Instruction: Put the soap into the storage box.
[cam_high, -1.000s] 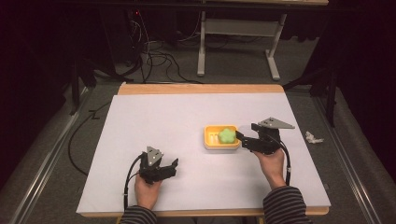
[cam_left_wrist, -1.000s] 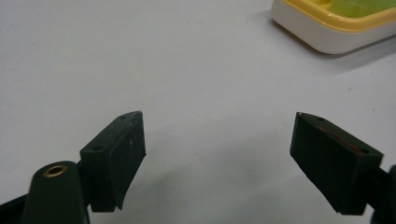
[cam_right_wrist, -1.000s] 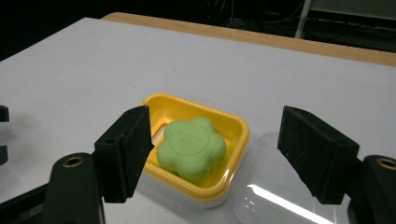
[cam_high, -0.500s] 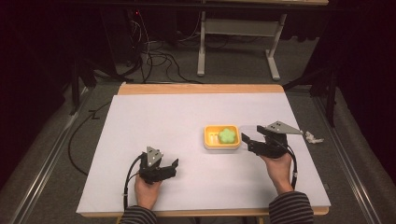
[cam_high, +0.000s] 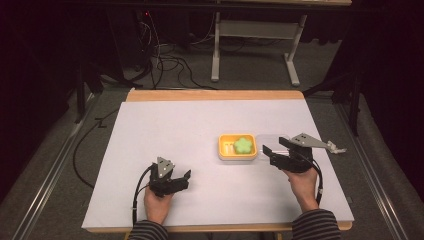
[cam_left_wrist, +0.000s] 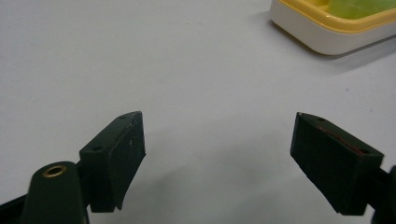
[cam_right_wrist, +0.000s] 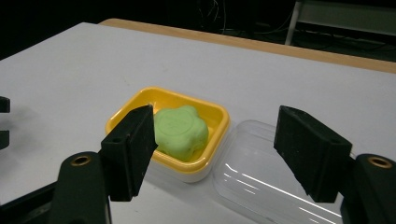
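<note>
On the white table (cam_high: 200, 150), right of centre, sits a yellow tray (cam_high: 238, 147) with a white underside. A pale green flower-shaped block (cam_high: 244, 145) lies in it, toward its right half. Just beside the tray's right edge, touching or nearly so, a clear plastic lid (cam_high: 272, 141) rests flat on the table, open side up.

Right gripper (cam_high: 270, 152): held low at the near right of the tray, pointing left toward it. From the right gripper view the jaws stand apart with nothing pressed between them; the jaws have just been closing, yet the gap is wide. In that view the block (cam_right_wrist: 181, 131) and tray rim (cam_right_wrist: 219, 122) lie beyond the left jaw, and the lid (cam_right_wrist: 261, 172) shows in the gap and under the right jaw. No pad touches tray, block or lid. Grey three-cornered plate sits on top of the gripper, cable trailing back along the wrist.

Left gripper (cam_high: 184, 178): near the front edge of the table, left of centre, well apart from the tray. Left gripper view shows its jaws spread wide over bare white surface, nothing between them; a corner of the tray (cam_left_wrist: 322, 32) shows at upper right, far off.

Striped sleeves at both wrists. Wooden table edge at the far side; cables and a metal frame on the floor beyond.
</note>
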